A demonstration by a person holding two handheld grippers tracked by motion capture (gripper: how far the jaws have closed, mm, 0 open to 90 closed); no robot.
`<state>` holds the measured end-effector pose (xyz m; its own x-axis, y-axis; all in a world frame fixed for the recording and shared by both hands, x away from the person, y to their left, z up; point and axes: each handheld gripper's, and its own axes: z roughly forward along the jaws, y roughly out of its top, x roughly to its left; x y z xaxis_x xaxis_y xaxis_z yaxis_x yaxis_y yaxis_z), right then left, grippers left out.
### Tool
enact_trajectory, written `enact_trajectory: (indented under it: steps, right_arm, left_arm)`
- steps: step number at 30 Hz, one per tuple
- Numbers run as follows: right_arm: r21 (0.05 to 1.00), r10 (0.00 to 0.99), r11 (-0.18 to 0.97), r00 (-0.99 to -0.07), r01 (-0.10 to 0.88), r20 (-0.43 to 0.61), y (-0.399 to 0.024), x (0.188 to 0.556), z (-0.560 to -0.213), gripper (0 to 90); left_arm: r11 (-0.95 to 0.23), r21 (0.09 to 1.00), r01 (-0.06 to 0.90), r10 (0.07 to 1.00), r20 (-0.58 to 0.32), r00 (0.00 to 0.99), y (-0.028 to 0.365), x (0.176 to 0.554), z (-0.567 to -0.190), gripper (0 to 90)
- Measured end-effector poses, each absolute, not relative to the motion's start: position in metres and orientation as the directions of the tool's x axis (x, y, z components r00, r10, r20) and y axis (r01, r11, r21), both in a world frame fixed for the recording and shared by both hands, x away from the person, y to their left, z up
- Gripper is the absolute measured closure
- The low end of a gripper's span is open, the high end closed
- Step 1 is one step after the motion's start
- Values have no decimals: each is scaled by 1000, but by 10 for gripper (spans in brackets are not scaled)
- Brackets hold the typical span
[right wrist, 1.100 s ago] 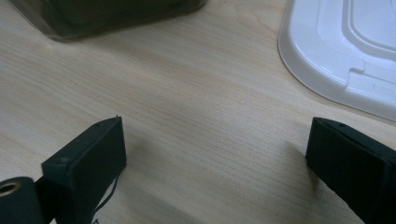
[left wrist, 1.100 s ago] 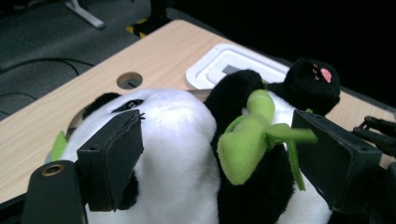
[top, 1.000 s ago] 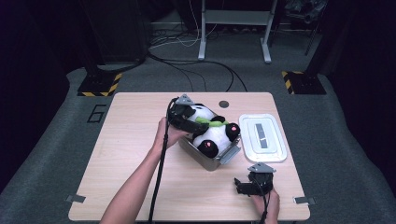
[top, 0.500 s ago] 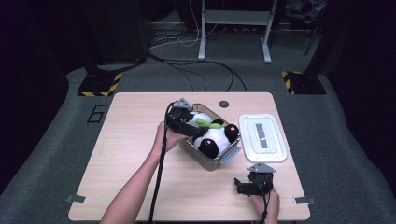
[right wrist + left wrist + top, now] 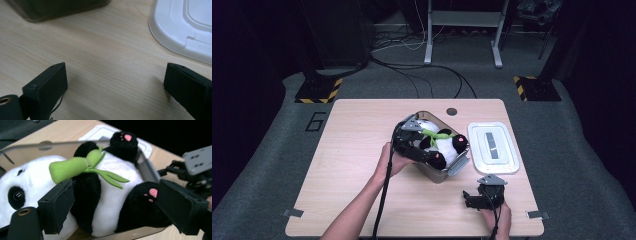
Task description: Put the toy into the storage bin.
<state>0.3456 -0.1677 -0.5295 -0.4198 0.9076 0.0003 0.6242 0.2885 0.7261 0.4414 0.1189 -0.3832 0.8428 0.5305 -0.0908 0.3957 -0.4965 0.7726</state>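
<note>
A black-and-white panda plush (image 5: 443,144) with a green bamboo stalk (image 5: 72,166) lies on its back in a clear plastic container (image 5: 460,165) at the table's middle. My left gripper (image 5: 424,145) hangs over the container's left side. In the left gripper view its jaws (image 5: 120,207) stand wide on either side of the panda's belly and lower paw, open, with the pads (image 5: 58,206) beside the fur, not squeezing it. My right gripper (image 5: 482,194) rests near the front right edge, open (image 5: 115,82) over bare wood.
The container's white lid (image 5: 493,147) lies flat to the right of the container, also in the right gripper view as the lid (image 5: 185,25). A round cable hole (image 5: 452,111) sits at the table's (image 5: 352,150) far edge. Cables trail from both grippers toward the person.
My left gripper has drawn back to the left and toward the person, a little lower, while the panda stays in the container. The right gripper has not moved.
</note>
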Motion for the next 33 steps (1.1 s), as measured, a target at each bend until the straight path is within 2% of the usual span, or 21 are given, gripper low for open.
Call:
enact_trajectory:
  steps: [7, 12, 16, 21, 26, 29, 33]
  right_arm:
    - [725, 907, 291, -422, 624, -1, -168, 346, -530, 43]
    - [727, 908, 288, -418, 624, -1, -168, 346, -530, 43]
    - [727, 909, 287, -416, 624, -1, -168, 346, -530, 43]
    - [726, 908, 289, -419, 624, 0, -168, 346, -530, 46]
    - [726, 909, 288, -418, 624, -1, -168, 346, -529, 47]
    - [726, 908, 288, -418, 624, -1, -168, 346, -530, 46]
    - [726, 909, 286, -417, 626, 2, -168, 346, -529, 47]
  left_arm:
    - [-451, 790, 415, 538, -130, 833, 122, 451, -378, 141]
    - [-513, 747, 422, 537, -105, 837, 112, 464, -382, 144]
    - [-500, 740, 450, 546, -134, 827, 109, 464, -393, 149]
    - [-491, 752, 440, 566, -108, 817, 107, 461, -397, 149]
    - [-437, 788, 434, 547, -150, 824, 117, 453, -381, 144]
    - [-493, 764, 416, 549, -98, 830, 113, 445, -383, 145]
    - [-483, 766, 424, 567, -95, 818, 112, 445, -387, 147]
